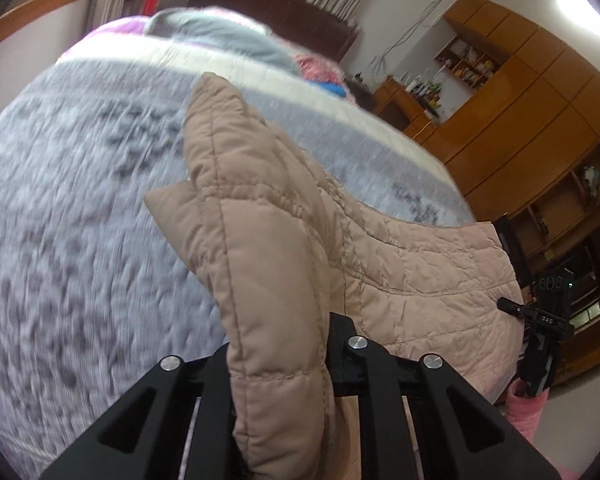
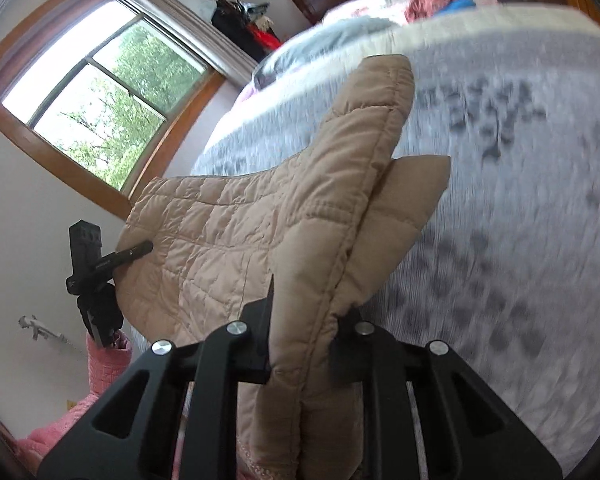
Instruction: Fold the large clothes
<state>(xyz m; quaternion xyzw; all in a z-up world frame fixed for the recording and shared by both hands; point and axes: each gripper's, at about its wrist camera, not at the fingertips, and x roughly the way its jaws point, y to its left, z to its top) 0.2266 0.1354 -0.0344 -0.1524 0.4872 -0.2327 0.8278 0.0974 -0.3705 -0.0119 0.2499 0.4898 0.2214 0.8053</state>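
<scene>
Left claw [image 1: 288,360] and right claw [image 2: 304,344] each clamp the quilted coat [image 1: 420,272] — lifted above the bed [image 1: 60,200]; next, lay it folded.

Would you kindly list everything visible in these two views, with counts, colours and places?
quilted jacket: one, beige, lifted above the bed, pinched at both ends
bedspread: one, grey patterned, covering the bed
headboard: one, dark brown, far end
window: one, wood-framed, beside the bed
wardrobe: one, orange-brown wood, along the wall
left gripper: black, jaws shut on the jacket
right gripper: black, jaws shut on the jacket
</scene>
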